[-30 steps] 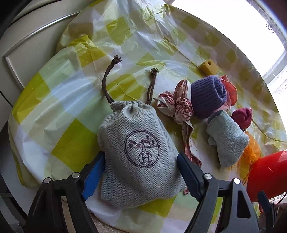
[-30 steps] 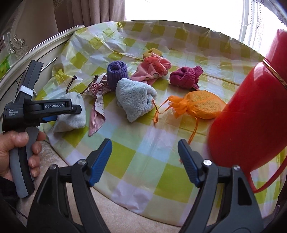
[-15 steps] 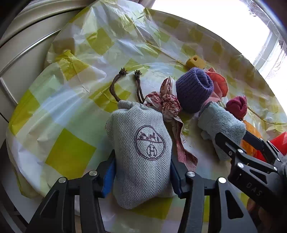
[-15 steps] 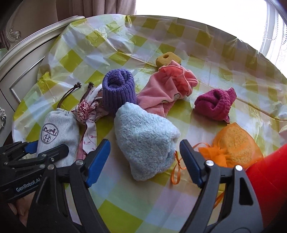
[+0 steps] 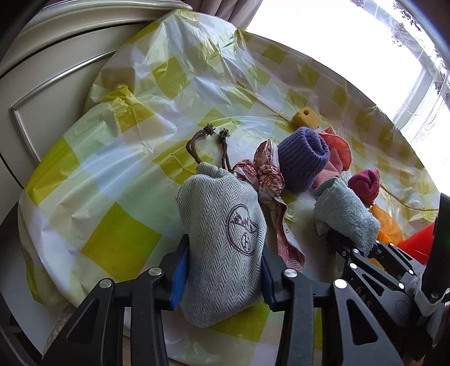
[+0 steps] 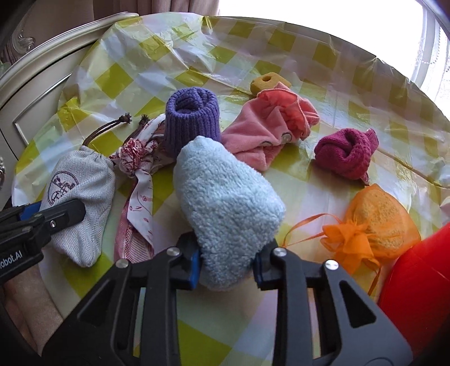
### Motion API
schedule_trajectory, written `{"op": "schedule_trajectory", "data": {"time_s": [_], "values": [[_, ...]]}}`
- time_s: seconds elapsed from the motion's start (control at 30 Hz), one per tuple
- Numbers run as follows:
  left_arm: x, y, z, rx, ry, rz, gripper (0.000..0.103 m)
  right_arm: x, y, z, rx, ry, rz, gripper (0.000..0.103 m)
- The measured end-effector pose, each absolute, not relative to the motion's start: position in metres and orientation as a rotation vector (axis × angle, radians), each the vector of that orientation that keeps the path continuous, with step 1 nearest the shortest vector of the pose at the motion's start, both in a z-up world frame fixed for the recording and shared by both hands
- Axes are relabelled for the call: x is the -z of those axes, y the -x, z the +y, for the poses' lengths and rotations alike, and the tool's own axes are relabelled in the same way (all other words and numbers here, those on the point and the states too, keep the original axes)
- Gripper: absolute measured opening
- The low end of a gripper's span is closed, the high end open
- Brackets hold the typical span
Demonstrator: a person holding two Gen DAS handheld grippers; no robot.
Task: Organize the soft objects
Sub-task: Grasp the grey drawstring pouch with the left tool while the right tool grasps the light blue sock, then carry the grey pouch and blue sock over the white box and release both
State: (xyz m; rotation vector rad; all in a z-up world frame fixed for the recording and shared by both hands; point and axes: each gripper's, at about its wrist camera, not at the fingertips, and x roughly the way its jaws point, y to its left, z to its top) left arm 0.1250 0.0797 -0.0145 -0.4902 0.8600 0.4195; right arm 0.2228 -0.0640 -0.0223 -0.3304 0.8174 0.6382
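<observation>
Left gripper (image 5: pixel 222 270) jaws closing on grey drawstring pouch (image 5: pixel 225 239), near table's front edge. Right gripper (image 6: pixel 226 266) clamped on blue fleece bundle (image 6: pixel 225 208), mid-table. Lift both straight up; keep patterned ribbon (image 6: pixel 137 197) and orange organza bag (image 6: pixel 374 225) from snagging.

I'm in a home, probably a bedroom or sitting room, round table (image 6: pixel 351 56) under checked plastic cover, cream carved cabinet (image 5: pixel 42 93), curtain (image 5: pixel 222 17), bright window (image 5: pixel 337 42) behind

Grey herringbone pouch (image 5: pixel 222 247) and fluffy blue cloth (image 6: pixel 225 208) (both pinched) lie near each other.
</observation>
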Motion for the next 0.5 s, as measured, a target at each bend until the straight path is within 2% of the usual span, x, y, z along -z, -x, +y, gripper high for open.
{"op": "schedule_trajectory", "data": {"time_s": [0.5], "values": [[-0.012,-0.085,0.070,-0.483,0.483,0.740,0.043,-0.022,-0.159,-0.093,-0.695,0.289,0.644,0.029]]}}
